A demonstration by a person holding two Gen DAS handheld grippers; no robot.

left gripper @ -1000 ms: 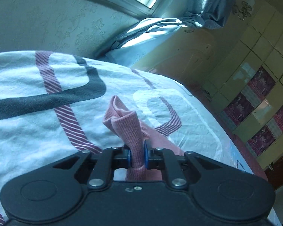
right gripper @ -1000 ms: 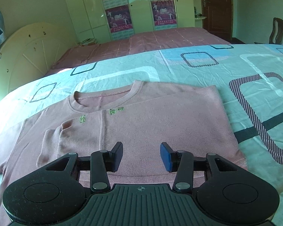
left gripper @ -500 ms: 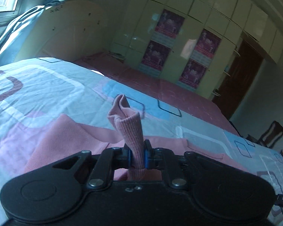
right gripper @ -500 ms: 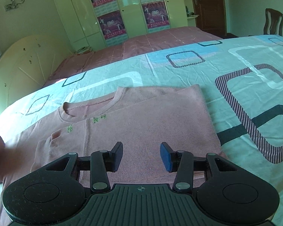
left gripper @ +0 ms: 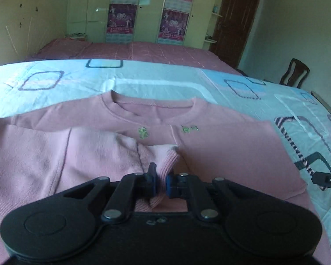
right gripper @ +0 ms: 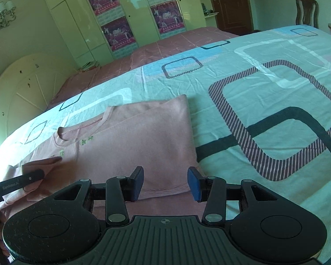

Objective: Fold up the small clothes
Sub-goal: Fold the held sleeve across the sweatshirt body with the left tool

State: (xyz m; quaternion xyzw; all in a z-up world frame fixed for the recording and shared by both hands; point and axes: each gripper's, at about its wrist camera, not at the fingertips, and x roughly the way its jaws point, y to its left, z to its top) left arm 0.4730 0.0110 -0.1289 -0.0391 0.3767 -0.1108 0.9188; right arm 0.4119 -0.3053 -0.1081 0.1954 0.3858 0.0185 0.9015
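Note:
A small pink sweater (left gripper: 220,145) lies front-up on the patterned bedsheet, its right side folded in; it also shows in the right wrist view (right gripper: 147,137). My left gripper (left gripper: 160,182) is shut on the pink sleeve cuff (left gripper: 165,161) and holds it low over the sweater's chest, below the green embroidery (left gripper: 143,132). In the right wrist view the left gripper's finger (right gripper: 22,180) shows at the left with the cuff (right gripper: 42,162). My right gripper (right gripper: 165,184) is open and empty, hovering over the sweater's lower hem.
The bedsheet (right gripper: 264,101) with rounded-square prints stretches right and far. A pink cover (left gripper: 132,50) lies beyond it. A headboard (right gripper: 26,84), wardrobe doors with posters (left gripper: 147,6), a dark door (left gripper: 236,19) and a chair (left gripper: 294,71) stand around the room.
My left gripper has swung the sleeve cuff from the left side across onto the sweater's chest and lowered it. My right gripper has drifted right and back, staying open.

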